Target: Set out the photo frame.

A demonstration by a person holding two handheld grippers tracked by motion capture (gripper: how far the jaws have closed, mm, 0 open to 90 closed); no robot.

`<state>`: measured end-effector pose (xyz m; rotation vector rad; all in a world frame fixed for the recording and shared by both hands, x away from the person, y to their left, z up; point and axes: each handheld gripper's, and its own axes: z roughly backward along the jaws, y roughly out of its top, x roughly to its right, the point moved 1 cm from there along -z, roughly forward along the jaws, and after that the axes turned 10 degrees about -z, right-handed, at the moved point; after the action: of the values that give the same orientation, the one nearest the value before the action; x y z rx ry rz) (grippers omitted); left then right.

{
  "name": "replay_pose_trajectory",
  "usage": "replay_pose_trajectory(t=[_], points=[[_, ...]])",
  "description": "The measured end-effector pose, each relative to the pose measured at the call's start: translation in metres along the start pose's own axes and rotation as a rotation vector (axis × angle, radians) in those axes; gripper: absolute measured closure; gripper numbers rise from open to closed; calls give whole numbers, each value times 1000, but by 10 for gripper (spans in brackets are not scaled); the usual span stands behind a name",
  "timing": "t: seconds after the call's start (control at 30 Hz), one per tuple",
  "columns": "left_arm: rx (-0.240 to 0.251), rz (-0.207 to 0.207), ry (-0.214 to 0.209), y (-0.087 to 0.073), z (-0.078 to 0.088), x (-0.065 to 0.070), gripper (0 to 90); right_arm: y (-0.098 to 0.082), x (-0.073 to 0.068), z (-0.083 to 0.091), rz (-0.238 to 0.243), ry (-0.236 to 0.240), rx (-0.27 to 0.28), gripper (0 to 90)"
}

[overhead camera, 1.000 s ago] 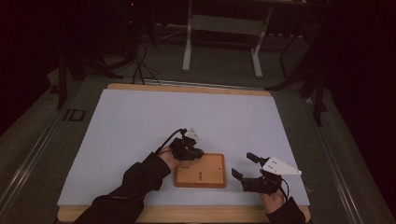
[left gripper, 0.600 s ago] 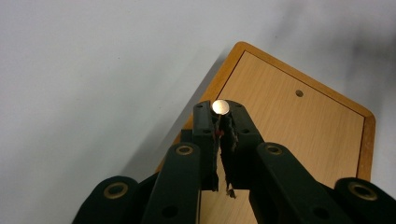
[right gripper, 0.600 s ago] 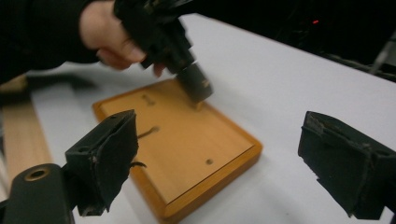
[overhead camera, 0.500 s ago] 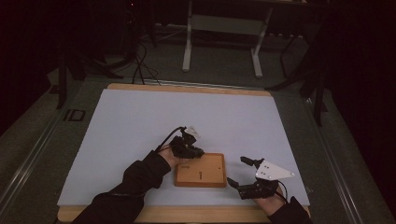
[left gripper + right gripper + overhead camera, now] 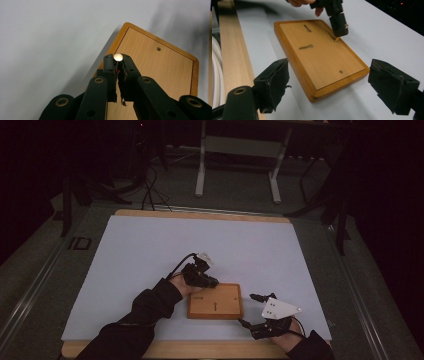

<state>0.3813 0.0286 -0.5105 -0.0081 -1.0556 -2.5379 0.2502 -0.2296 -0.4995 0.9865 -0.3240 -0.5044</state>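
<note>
A flat wooden board (image 5: 220, 304) lies on the white table cover near the front edge. It has two short slots (image 5: 306, 46) and a small round hole (image 5: 341, 71). My left gripper (image 5: 213, 282) hovers at the board's far left corner, shut on a small peg (image 5: 118, 57) with a pale round head. In the right gripper view the peg's lower tip (image 5: 336, 39) meets the board's surface. My right gripper (image 5: 247, 309) sits just right of the board with its jaws spread wide apart, nothing between them, and the board's near corner (image 5: 317, 93) lies ahead of them.
The white cover (image 5: 150, 250) spreads far and to both sides of the board. The table's wooden front edge (image 5: 234, 52) runs close behind the right gripper. A metal stand (image 5: 235, 150) and cables (image 5: 150, 185) are on the dark floor beyond the table.
My right gripper has drawn slightly toward the front edge and left, closer to the board, with its jaws spread wider. The left gripper and the board have stayed put.
</note>
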Motion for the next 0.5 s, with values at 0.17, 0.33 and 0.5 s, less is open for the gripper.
replay_pose_trajectory(t=[0.17,0.33,0.5], points=[[-1,14,-15,0,0,-3,849,0,-3,-1,55,-30,-40,190],[-2,18,-32,1,0,-6,849,-2,-12,-6,180,-79,-100,210],[-3,30,-43,1,-1,-8,849,-7,-26,-11,329,-140,-157,245]])
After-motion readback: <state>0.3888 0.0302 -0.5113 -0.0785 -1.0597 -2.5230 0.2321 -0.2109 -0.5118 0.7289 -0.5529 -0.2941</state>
